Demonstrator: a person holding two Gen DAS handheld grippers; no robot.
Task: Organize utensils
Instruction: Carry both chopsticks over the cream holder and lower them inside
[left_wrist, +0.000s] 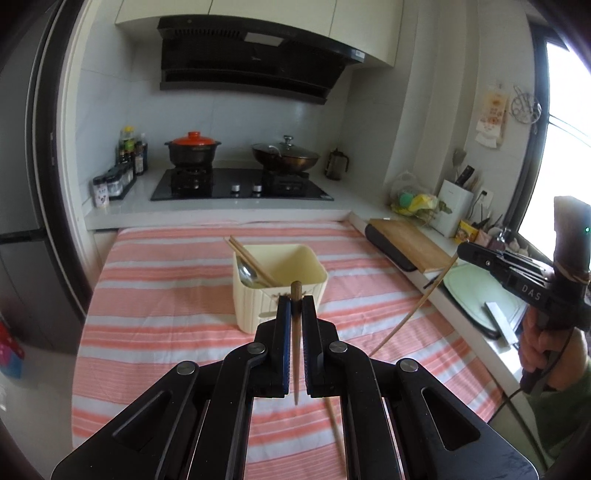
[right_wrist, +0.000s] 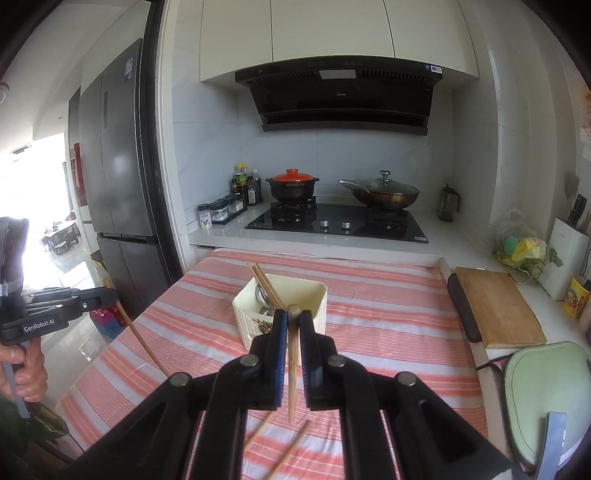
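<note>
Left tongs (left_wrist: 295, 301) and right tongs (right_wrist: 293, 317) each clamp one brown wooden chopstick (left_wrist: 295, 332); best tip each upright over the cream ribbed plastic holder (left_wrist: 284, 280) before letting go.

holder (left_wrist: 280, 291) set mid-cloth (left_wrist: 147, 295), stove (left_wrist: 242, 184) behind | spoon (left_wrist: 246, 275) and chopsticks (left_wrist: 251, 260) kept inside, left | boards (left_wrist: 410, 242) placed right
</note>
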